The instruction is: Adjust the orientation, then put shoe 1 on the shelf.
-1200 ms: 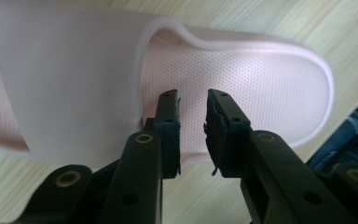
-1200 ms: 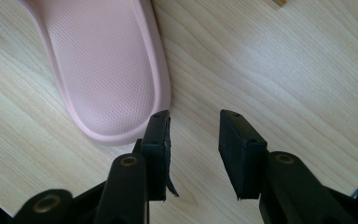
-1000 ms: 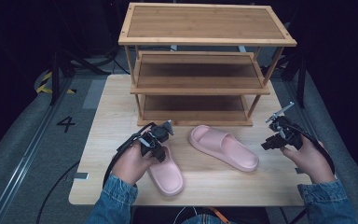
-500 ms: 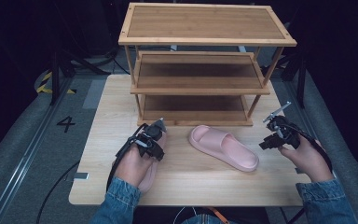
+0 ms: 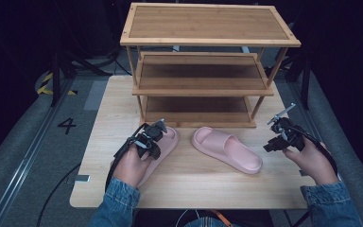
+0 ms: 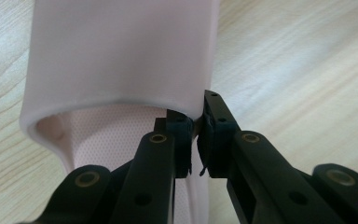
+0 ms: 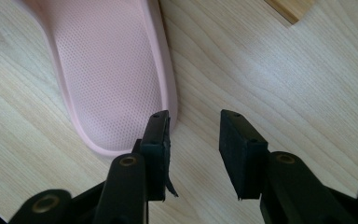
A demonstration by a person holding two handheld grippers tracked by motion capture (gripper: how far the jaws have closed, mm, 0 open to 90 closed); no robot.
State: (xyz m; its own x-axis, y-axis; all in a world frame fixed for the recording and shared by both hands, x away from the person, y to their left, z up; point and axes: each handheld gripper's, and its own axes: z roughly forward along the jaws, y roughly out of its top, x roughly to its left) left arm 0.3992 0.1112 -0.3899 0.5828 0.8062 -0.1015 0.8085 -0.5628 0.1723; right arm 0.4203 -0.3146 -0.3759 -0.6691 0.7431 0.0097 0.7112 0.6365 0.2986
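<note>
A three-tier bamboo shoe rack (image 5: pixel 203 71) stood at the back of the pale wooden surface (image 5: pixel 189 189). Just in front of it lay the left pink foam slipper (image 5: pixel 166 142), long axis pointing toward the rack. The left gripper (image 6: pixel 195 135) had just been closing; its jaws pinched the strap's edge. The right gripper (image 7: pixel 195 149), jaws spread, hovered beside the other pink slipper (image 7: pixel 116 70).

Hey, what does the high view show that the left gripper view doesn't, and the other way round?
High view alone: the three-tier wooden rack at the back of the table, the second pink slipper lying free, and the right gripper beside it, its jaws apart with nothing between them. Left gripper view alone: the pads pinched on the side edge of the strap, having just closed there, and the dotted footbed under it. Shared: the left gripper on the left pink slipper, and the pale wood tabletop.
</note>
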